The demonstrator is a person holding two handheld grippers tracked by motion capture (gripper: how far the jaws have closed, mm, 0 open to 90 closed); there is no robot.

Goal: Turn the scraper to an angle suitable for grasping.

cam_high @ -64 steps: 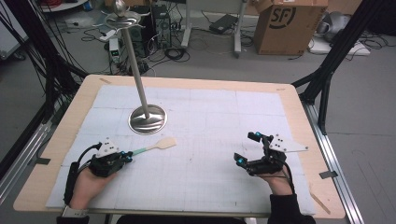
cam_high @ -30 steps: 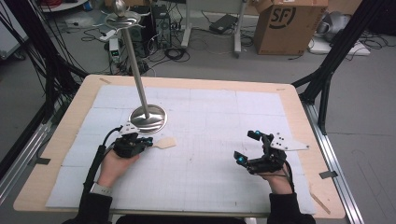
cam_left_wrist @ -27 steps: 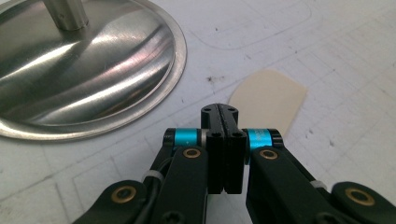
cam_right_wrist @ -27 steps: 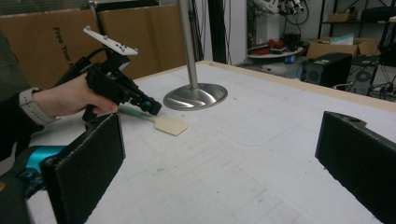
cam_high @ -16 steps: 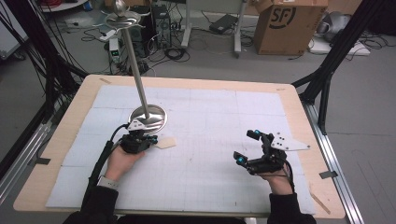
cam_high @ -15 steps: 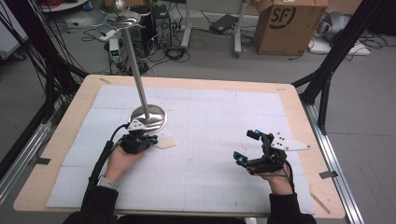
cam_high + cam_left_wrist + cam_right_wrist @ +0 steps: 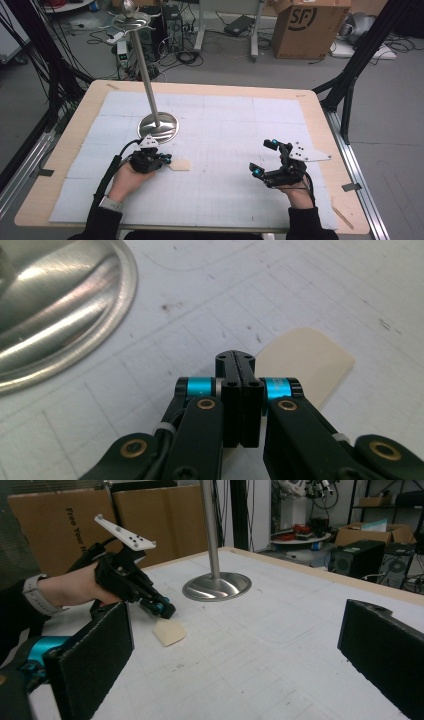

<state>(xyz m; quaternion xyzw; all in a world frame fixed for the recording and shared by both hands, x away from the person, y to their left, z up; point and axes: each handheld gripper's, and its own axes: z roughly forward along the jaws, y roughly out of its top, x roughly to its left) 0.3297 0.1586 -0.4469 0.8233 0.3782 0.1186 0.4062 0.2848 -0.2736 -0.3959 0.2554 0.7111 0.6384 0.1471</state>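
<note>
Cream-coloured and flat, the small spatula blade (image 7: pixel 180 164) has rounded corners and a smooth matte face with no marking; its outer end lies on the white gridded mat (image 7: pixel 225 130), just in front of the round brushed-steel base (image 7: pixel 158 127) of a tall metal stand. In the left gripper view the same blade (image 7: pixel 305 362) shows as a pale, thin tab that widens away from the jaws, its near end passing under them, so the handle side is hidden. The left gripper (image 7: pixel 239 362) has its black jaws pressed together with no gap between them, and they appear to be clamped on the spatula's near end, though the exact point of contact is covered. In the high view that left gripper (image 7: pixel 161 161) sits just beside the steel base, tilted down toward the mat, with the blade pointing toward the middle of the table. The right gripper (image 7: pixel 263 156) rests well apart on the other side of the mat, its jaws spread wide and holding nothing; from the right gripper view the two black pads stand at either edge, with the cream blade (image 7: pixel 169 632) lying on the mat beyond them.
</note>
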